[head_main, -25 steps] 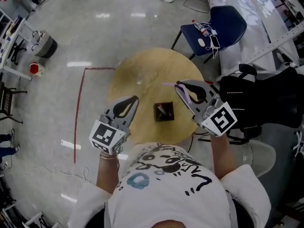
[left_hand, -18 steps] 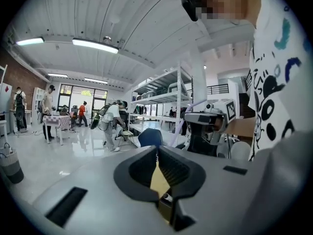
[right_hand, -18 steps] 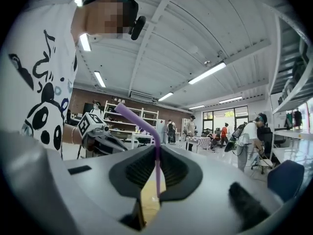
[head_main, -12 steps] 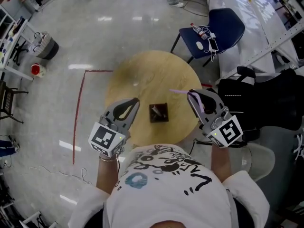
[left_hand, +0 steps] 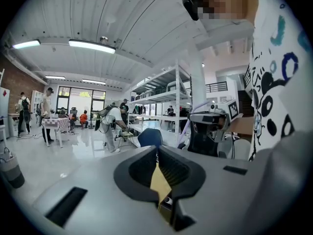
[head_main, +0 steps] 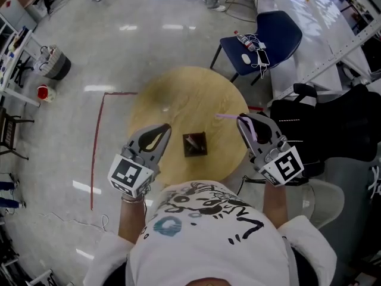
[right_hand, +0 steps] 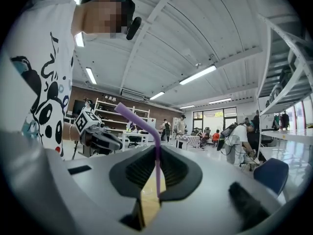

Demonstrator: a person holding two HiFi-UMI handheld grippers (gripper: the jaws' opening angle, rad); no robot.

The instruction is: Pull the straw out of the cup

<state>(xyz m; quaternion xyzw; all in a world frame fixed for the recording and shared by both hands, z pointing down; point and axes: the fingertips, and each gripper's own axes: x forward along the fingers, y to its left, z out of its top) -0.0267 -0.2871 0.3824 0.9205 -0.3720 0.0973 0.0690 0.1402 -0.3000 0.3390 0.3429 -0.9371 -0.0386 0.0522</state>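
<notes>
A dark square cup (head_main: 195,144) stands upright near the front of the round wooden table (head_main: 178,100). My right gripper (head_main: 241,120) hangs to the cup's right, over the table's right edge, shut on a purple bendy straw (head_main: 226,116). The straw is clear of the cup. In the right gripper view the straw (right_hand: 157,155) rises between the jaws of the right gripper (right_hand: 157,150), its bent top leaning left. My left gripper (head_main: 166,127) hovers to the left of the cup, shut with nothing in it. The left gripper (left_hand: 157,152) shows its jaws closed together.
A blue chair (head_main: 271,31) with small items on it stands behind the table on the right. A black bag (head_main: 321,124) sits close by my right gripper. Red tape (head_main: 98,142) marks the floor on the left. People stand far off in the hall (left_hand: 110,126).
My right gripper has carried the straw to the right, farther from the cup. The left gripper has stayed beside the cup.
</notes>
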